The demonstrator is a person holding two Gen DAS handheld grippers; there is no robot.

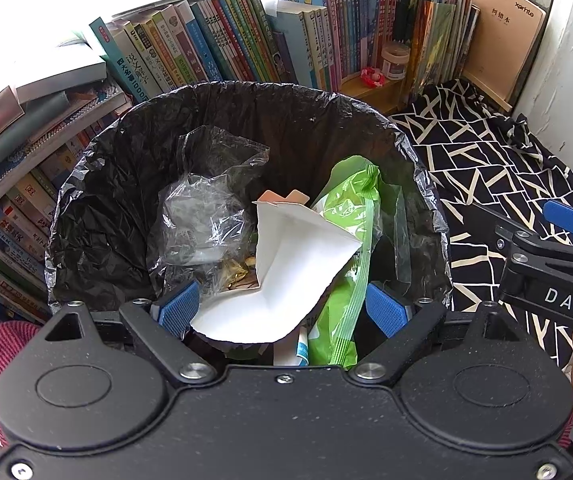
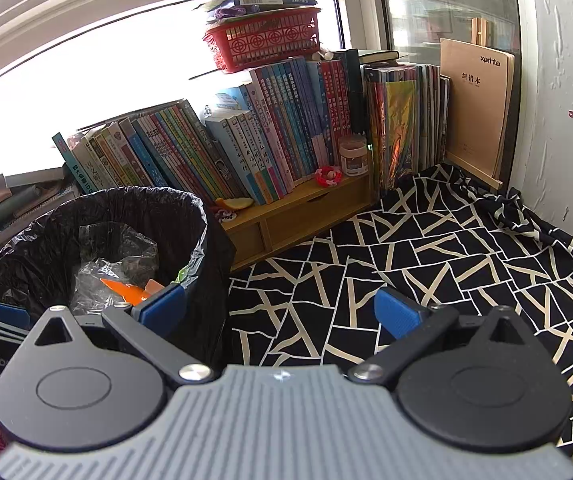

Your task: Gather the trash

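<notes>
Centre of the left wrist view: trash bin (image 1: pixel 98 216) w/ black liner, holding a crumpled clear plastic bag (image 1: pixel 206 208), a white carton piece (image 1: pixel 298 264) and a green zip pouch (image 1: pixel 346 240). Left gripper (image 1: pixel 282 310) sits right over the bin's near rim, blue pads spread wide, nothing pinched; carton and pouch lie between the pads. Right gripper's side, lower right, reads "DAS". Tan notebook (image 1: pixel 502 36), upper right, reads "xprinte".

Lower left of the right wrist view: same bin (image 2: pixel 206 240), clear plastic and sth orange inside (can't tell what). Right gripper (image 2: pixel 280 312) is spread, empty, over the black-and-white cloth (image 2: pixel 446 248), its left pad (image 2: pixel 162 308) just beside the bin. Red basket (image 2: pixel 262 40) tops the books (image 2: pixel 278 128). "GenRob…" shows at left edge.
</notes>
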